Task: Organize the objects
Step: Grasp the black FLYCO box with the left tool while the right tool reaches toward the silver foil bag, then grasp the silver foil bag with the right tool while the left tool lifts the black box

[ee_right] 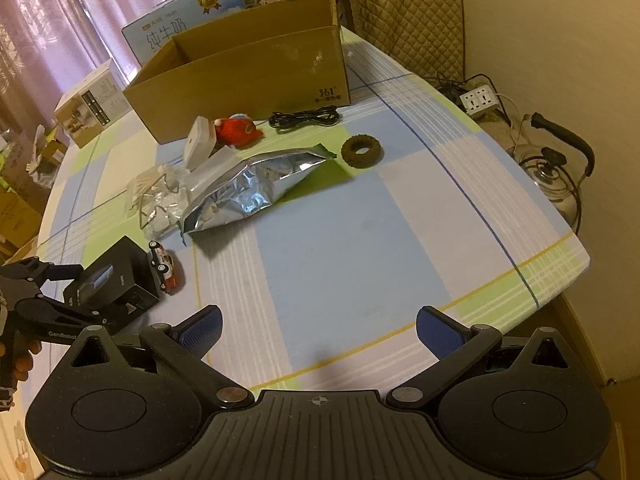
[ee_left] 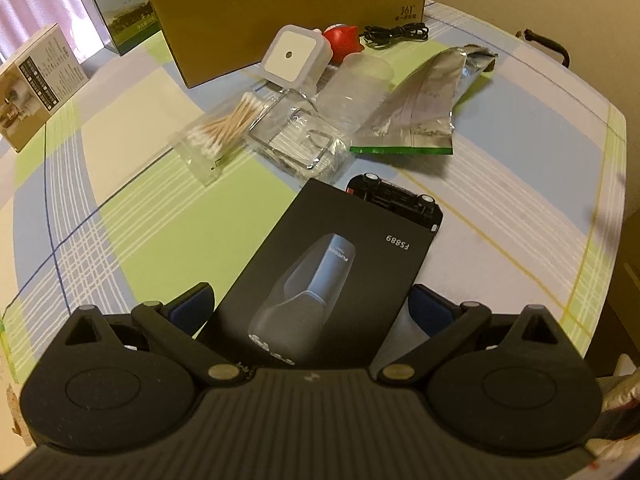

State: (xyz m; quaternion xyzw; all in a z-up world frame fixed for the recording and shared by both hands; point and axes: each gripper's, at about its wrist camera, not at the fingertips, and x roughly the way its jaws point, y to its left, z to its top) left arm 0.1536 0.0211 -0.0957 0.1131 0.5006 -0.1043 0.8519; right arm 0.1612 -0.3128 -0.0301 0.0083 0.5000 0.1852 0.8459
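A black shaver box point(ee_left: 320, 272) marked FS889 lies on the checked tablecloth point(ee_left: 132, 200) between the blue pads of my left gripper point(ee_left: 311, 306). The pads stand wide apart on either side of it, with a thin gap showing on the right. In the right wrist view that gripper point(ee_right: 88, 292) reaches around the box point(ee_right: 112, 280) from the left, held by a hand. A toy car point(ee_right: 164, 266) lies on its side against the box's far end. My right gripper point(ee_right: 318, 330) hangs open over bare cloth near the front edge, with nothing between its pads.
An open cardboard box point(ee_right: 240, 80) stands at the back. Before it lie a white night light point(ee_right: 198, 142), red plush point(ee_right: 238, 130), black cable point(ee_right: 304, 118), cotton swabs point(ee_right: 150, 180), clear case point(ee_right: 160, 208), foil bag point(ee_right: 248, 192) and brown ring point(ee_right: 362, 152). A kettle point(ee_right: 556, 172) sits off the right edge.
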